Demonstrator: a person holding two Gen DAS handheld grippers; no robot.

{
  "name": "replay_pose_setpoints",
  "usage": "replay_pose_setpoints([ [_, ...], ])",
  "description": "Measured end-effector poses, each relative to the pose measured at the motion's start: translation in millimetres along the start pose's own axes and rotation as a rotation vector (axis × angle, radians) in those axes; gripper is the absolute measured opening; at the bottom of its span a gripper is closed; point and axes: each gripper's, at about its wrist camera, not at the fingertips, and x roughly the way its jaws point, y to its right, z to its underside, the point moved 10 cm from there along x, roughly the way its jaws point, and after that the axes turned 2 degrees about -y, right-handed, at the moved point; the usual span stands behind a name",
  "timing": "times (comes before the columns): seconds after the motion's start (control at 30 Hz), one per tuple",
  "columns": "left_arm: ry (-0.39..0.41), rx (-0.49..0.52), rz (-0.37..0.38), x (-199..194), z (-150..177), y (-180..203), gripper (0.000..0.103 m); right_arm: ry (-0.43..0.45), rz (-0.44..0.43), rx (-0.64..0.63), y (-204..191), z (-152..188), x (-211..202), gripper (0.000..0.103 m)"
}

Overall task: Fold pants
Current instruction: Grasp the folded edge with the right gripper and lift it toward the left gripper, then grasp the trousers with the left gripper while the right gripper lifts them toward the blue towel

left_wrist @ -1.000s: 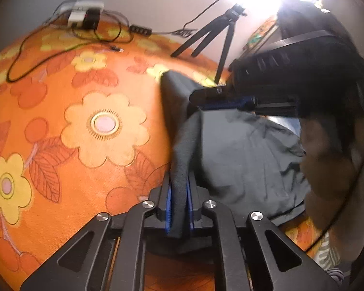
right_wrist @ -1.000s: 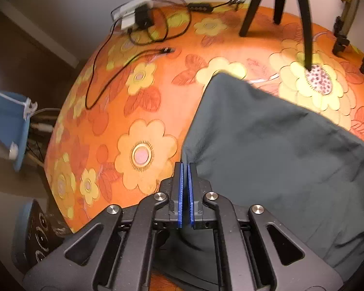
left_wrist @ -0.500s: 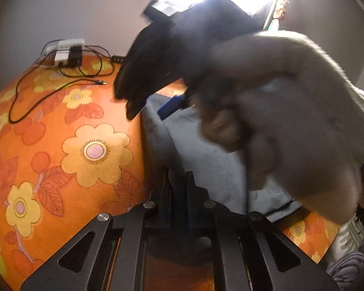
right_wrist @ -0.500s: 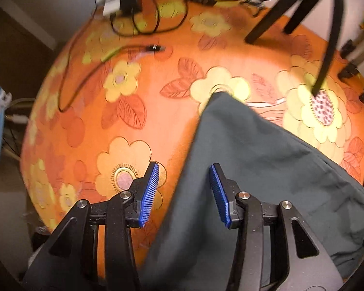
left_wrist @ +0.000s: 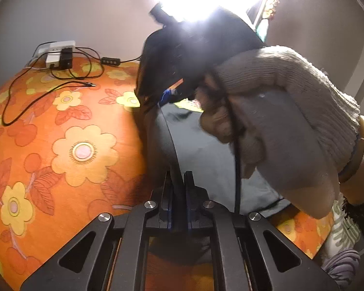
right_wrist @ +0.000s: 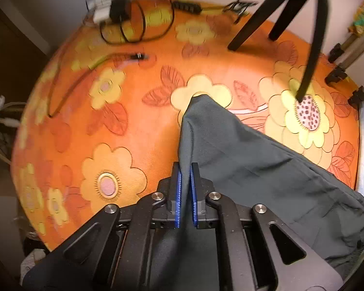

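Two grippers are pinching one pair of pants on a floral rug.

One rug (right_wrist: 138, 131) is carrying the dark grey pants (right_wrist: 267, 160). The left gripper (left_wrist: 178, 189) and right gripper (right_wrist: 185, 184) are each clamping a fabric fold. One tripod (right_wrist: 310, 48) is standing beyond; one charger (right_wrist: 109, 9) is lying near the wall.

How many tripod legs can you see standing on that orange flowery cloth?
3. In the right wrist view, one leg slants to the left, one sits just right of it, and one reaches down onto the big yellow flower. Any others would be out of frame.
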Motion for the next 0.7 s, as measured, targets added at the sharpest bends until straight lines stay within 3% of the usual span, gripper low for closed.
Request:
replay_pose_setpoints([
  [0.33, 0.016, 0.060, 0.072, -7, 6, 49, 0.006, 0.147, -0.091, 0.091, 36, 9, -53, 0.003],
  [0.7, 0.014, 0.154, 0.159, -1, 13, 115, 0.006, 0.273, -0.157, 0.223, 107, 49, -100, 0.003],
])
